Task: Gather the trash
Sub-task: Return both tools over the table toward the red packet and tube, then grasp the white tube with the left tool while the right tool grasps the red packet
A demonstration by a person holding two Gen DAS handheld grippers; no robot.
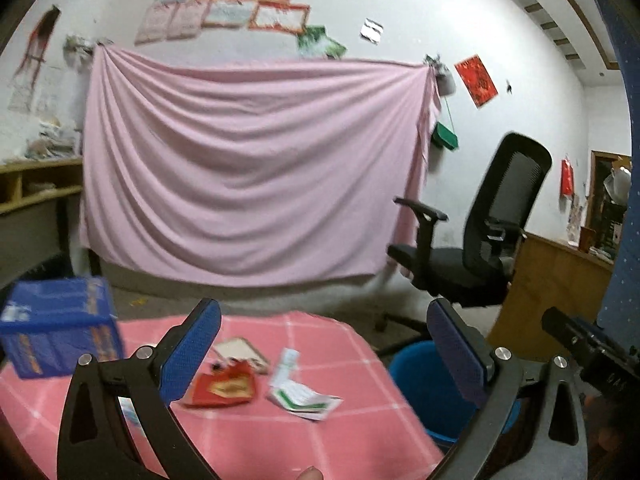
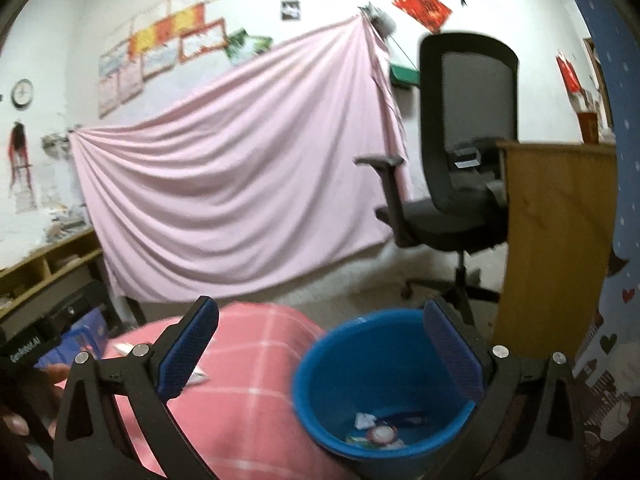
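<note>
On the pink checked tablecloth (image 1: 248, 440) lie a red wrapper (image 1: 222, 390), a white and green packet (image 1: 304, 394) and a tan card-like piece (image 1: 240, 354). My left gripper (image 1: 324, 350) hangs above them, open, with nothing between its blue pads. A blue bin (image 2: 360, 364) stands beside the table's right edge, also seen as the blue bin (image 1: 420, 384) in the left wrist view. Several scraps of trash (image 2: 380, 430) lie in its bottom. My right gripper (image 2: 318, 350) is open and empty, held above the bin's rim.
A blue box (image 1: 60, 330) stands on the table's left side. A black office chair (image 1: 480, 240) and a wooden cabinet (image 2: 556, 240) stand behind the bin. A pink sheet (image 1: 256, 168) hangs on the far wall, with a shelf desk (image 1: 36, 192) at the left.
</note>
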